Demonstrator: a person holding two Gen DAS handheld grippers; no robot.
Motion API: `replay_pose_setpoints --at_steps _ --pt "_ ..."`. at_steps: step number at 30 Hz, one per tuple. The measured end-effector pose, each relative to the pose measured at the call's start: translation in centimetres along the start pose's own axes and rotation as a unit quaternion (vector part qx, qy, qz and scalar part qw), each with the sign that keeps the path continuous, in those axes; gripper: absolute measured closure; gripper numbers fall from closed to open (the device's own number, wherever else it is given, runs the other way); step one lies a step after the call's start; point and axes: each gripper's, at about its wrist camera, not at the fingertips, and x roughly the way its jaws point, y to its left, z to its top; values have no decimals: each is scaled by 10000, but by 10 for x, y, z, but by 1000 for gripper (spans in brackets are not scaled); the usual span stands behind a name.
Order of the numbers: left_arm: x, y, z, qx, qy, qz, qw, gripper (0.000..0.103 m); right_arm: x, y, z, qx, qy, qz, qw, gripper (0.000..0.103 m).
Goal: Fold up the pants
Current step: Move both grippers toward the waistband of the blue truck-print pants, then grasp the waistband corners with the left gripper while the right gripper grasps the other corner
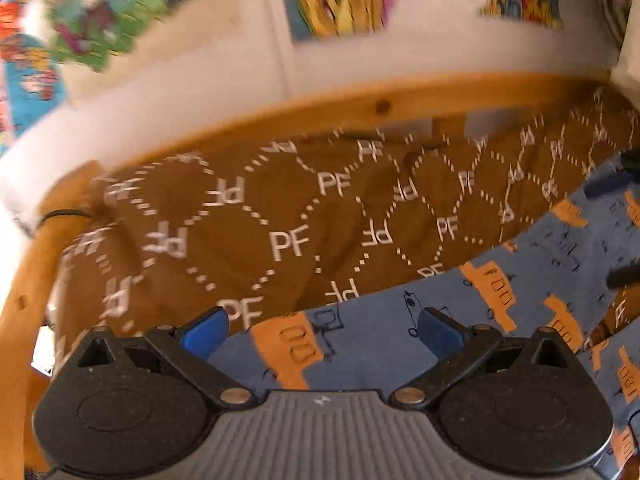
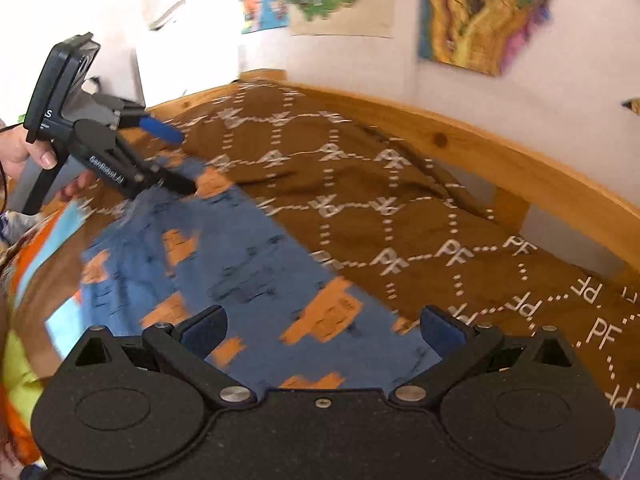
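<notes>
blue pants (image 2: 224,264) lie flat across the brown bedspread (image 2: 360,184) for folding, left gripper (image 2: 172,160) and right gripper (image 2: 322,332) poised above, jaws spread, holding nothing.

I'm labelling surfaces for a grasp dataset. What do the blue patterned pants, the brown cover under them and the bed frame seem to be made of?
Blue patterned pants: soft matte fabric, probably cotton knit; it lies limp and flat.
Brown cover: matte woven-looking cloth with white printed letters; it wrinkles and folds.
Bed frame: light wood, likely pine, with visible knots and a slight sheen, perhaps varnished.
</notes>
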Motion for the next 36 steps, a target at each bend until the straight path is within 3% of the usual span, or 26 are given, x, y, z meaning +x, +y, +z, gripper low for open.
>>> replay_pose_setpoints --at_steps 5,9,13,18,20,23,26,28,30,32,36 --pt "30 -13 11 917 254 20 9955 0 37 -34 4 -1 200 -170 9997 1" --pt "41 -31 12 1979 584 29 9785 0 60 -63 -6 875 242 67 9958 6" --pt "46 -28 18 2070 885 -120 9743 2 79 -67 -10 651 466 175 9966 16" --pt "52 -13 32 1818 1160 -234 9762 21 99 -72 -4 404 687 105 9968 30" --pt "58 -7 34 1693 1358 -397 9754 45 108 -74 -5 415 732 -31 9965 41" --pt "62 -5 28 1700 1573 -704 9703 54 116 -72 -9 285 843 71 9960 42" --pt "66 -11 16 1942 1582 -653 9659 63 115 -71 -9 119 964 265 9949 42" --pt "67 -11 14 1948 1513 -539 9676 71 116 -74 -7 122 1043 397 9937 43" --pt "66 -8 16 1792 1477 -497 9714 84 117 -73 -6 76 1116 540 9923 51" --pt "63 -7 18 1708 1434 -434 9739 97 118 -67 -6 -69 1179 609 9911 67" --pt "46 -9 23 1597 951 -155 9825 102 118 -56 -8 -124 1194 323 9922 87"
